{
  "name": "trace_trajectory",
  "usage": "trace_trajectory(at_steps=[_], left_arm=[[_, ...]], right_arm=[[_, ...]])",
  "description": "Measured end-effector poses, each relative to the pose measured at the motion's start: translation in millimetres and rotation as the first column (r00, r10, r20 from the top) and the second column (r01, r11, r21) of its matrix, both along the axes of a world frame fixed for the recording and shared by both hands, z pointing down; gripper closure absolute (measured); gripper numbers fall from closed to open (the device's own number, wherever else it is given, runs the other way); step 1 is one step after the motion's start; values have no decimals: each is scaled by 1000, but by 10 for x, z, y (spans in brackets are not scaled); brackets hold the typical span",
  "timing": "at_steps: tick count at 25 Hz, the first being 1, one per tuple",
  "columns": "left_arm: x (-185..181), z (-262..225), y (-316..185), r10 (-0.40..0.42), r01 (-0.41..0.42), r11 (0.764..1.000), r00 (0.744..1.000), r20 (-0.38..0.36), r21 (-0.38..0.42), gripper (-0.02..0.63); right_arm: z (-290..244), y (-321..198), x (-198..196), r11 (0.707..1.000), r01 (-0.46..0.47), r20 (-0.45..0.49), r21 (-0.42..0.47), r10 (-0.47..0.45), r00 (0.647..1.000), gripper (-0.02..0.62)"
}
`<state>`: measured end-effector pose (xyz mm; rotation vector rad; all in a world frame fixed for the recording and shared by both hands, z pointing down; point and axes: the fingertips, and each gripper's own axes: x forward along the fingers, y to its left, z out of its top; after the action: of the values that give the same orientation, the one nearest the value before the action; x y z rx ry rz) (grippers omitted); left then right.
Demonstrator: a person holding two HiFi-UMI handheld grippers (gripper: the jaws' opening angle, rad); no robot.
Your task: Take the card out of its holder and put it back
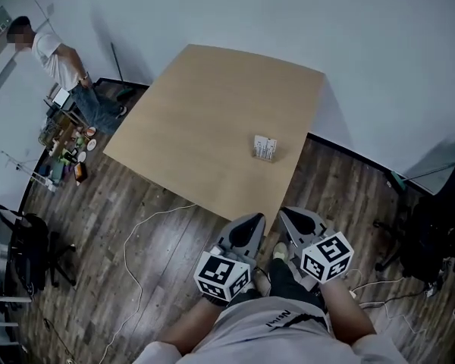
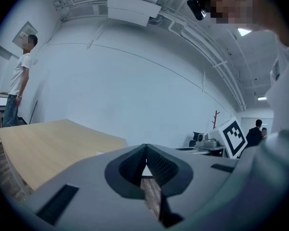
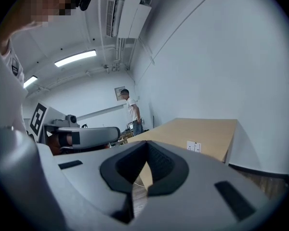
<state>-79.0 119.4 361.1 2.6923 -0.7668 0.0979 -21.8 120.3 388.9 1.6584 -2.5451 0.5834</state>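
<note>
Near the front edge of the worktop (image 1: 212, 112) a small white card holder (image 1: 265, 148) is seen standing, well apart from both grippers. The card cannot be told from the holder at this size. The two read as one pale block, which would fit a card never lifted out as well as one slid back in. The left gripper (image 1: 254, 220) and the right gripper (image 1: 288, 214) are held low, close to the person (image 1: 280, 332), short of the worktop edge. Each has its jaws pressed together with nothing caught between them. The holder lies straight ahead, between the two lines of aim and perhaps a shade nearer the right gripper. Its long side appears to be laid across the reach, so the broad face would be met first.
</note>
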Motion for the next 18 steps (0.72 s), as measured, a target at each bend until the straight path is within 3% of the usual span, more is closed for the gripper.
trace_trajectory(at_steps=[18], left_arm=[[-234,-225,584,13,-12,999,1000,-27,50,594]], right_arm=[[-329,677,-280,996,-39,-32,85,42,999,581]])
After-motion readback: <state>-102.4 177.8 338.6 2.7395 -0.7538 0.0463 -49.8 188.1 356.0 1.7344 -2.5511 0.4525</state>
